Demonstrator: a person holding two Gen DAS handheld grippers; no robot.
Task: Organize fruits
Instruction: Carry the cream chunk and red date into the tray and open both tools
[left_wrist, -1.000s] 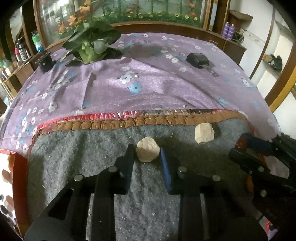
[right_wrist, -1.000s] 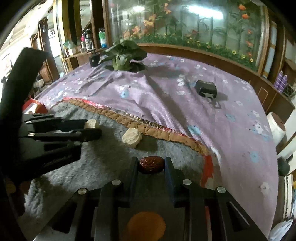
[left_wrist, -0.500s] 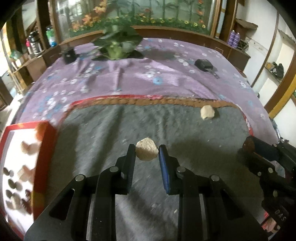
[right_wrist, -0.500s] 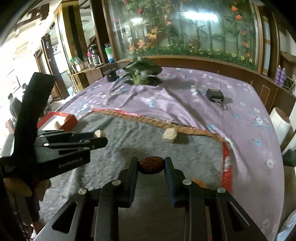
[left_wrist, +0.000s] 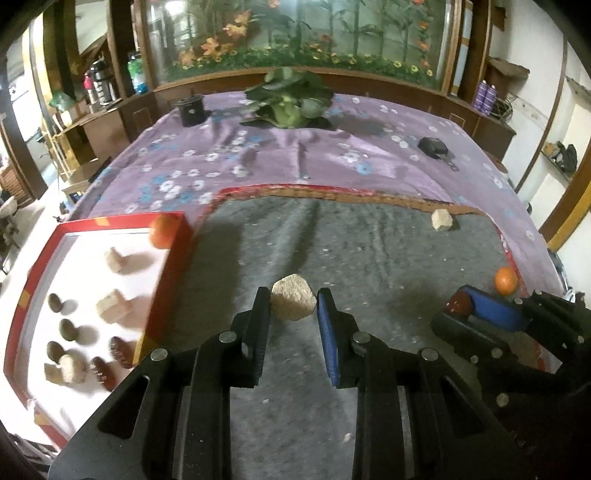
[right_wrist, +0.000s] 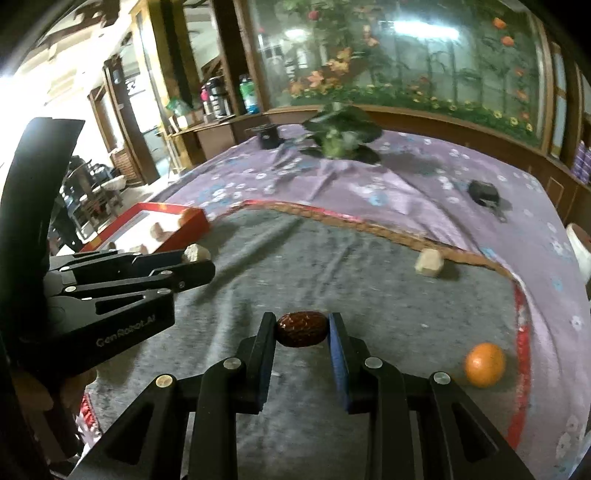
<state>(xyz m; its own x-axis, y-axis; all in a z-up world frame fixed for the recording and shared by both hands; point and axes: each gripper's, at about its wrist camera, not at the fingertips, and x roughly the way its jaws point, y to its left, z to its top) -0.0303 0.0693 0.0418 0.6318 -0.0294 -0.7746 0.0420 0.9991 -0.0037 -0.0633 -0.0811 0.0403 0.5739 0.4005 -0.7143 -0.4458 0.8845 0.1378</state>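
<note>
My left gripper (left_wrist: 293, 306) is shut on a pale beige chunk (left_wrist: 293, 301), held above the grey felt mat (left_wrist: 332, 243). In the right wrist view my right gripper (right_wrist: 301, 330) is shut on a dark red date (right_wrist: 301, 328); the left gripper (right_wrist: 199, 264) shows at that view's left with its chunk (right_wrist: 195, 253). A red-rimmed white tray (left_wrist: 173, 251) lies to the left, holding several chunks, dates and brown nuts, with an orange (left_wrist: 163, 230) in its far corner. Another beige chunk (left_wrist: 441, 220) rests at the mat's far right edge. A loose orange (right_wrist: 484, 363) sits near the mat's right side.
A purple flowered cloth (left_wrist: 295, 155) covers the table beyond the mat. On it stand a leafy green plant (left_wrist: 290, 98), a black cup-like item (left_wrist: 192, 109) and a small black device (left_wrist: 434, 146). Wooden cabinets and a flower mural line the back.
Both grippers have swung left and risen a little with their loads still held. The red tray has come into view at the left, and the mat's far edge looks farther away.
</note>
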